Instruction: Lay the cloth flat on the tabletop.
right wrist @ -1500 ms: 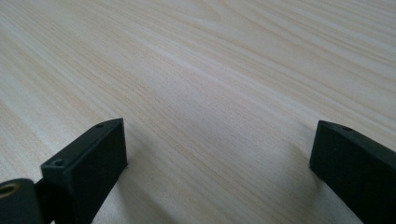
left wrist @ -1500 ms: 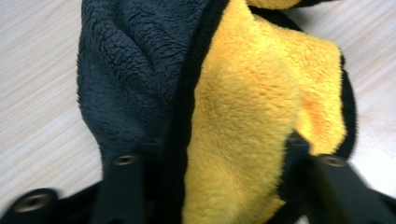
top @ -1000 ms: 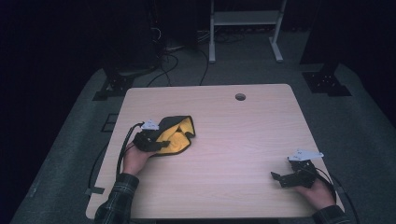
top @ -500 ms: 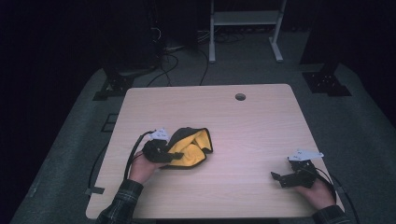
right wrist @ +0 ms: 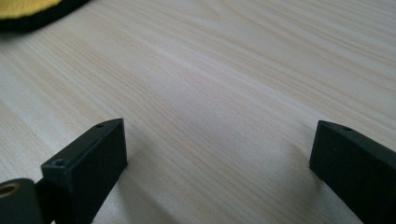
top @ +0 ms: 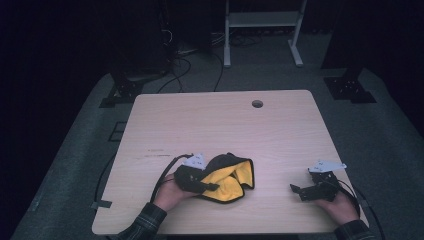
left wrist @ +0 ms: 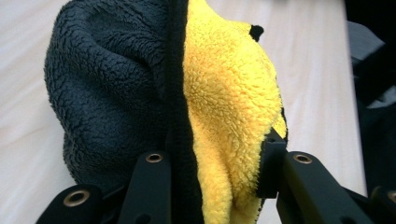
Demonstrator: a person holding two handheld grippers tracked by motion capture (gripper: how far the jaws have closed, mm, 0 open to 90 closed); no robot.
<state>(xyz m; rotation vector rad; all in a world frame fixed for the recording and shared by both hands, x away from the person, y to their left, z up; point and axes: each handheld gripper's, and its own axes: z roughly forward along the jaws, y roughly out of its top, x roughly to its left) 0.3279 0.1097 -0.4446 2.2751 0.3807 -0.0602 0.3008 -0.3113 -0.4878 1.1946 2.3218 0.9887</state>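
Here the left gripper (left wrist: 212,163) clamps the bunched cloth (top: 230,177) near the table's (top: 220,120) front edge; the right gripper (right wrist: 219,158) rests wide open, empty.

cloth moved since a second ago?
Yes. The black-and-yellow cloth, held by the left gripper, has slid rightward along the table, away from its left edge toward the middle and the right gripper.

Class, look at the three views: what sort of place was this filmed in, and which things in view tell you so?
Probably a lab or recording workspace, not a home. A bare wooden table stands on grey carpet among loose floor cables and dark stand bases, and a person works a cloth with a hand-held gripper in each hand.
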